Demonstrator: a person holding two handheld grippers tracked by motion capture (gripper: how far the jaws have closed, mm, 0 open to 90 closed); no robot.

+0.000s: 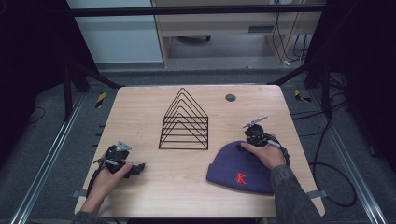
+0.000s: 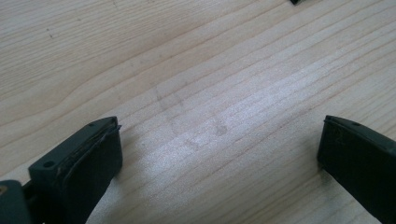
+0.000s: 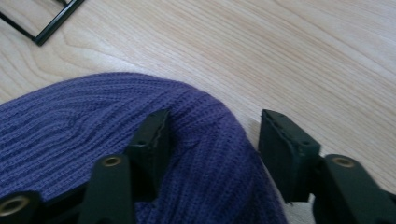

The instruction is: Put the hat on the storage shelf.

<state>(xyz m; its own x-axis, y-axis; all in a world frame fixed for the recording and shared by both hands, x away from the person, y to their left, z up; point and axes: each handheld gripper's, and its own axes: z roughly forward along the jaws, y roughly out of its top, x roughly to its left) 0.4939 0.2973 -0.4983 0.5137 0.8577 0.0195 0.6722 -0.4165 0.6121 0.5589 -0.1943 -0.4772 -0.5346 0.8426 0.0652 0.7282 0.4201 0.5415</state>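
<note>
Beanie (image 3: 93, 135) edge sits between half-spread right gripper (image 3: 212, 135) jaws; wire rack (image 1: 184, 122) nearby.

Lighting: even overhead light on table (image 1: 140, 112), surroundings dark. Soft glare patch on wood in left gripper view. Shadows faint. Near jaws slightly blurred; high view grainy.

The high view looks forward and down from above the person's side, taking in the whole table (image 1: 154, 196) from some way off. The left gripper view sits close over bare wood (image 2: 201, 93), looking along its own jaws. The right gripper view is as near, facing the hat (image 3: 70, 130) — which the high view shares (image 1: 238, 168) — and a corner of the rack (image 3: 56, 23), also seen from above (image 1: 184, 123).
</note>
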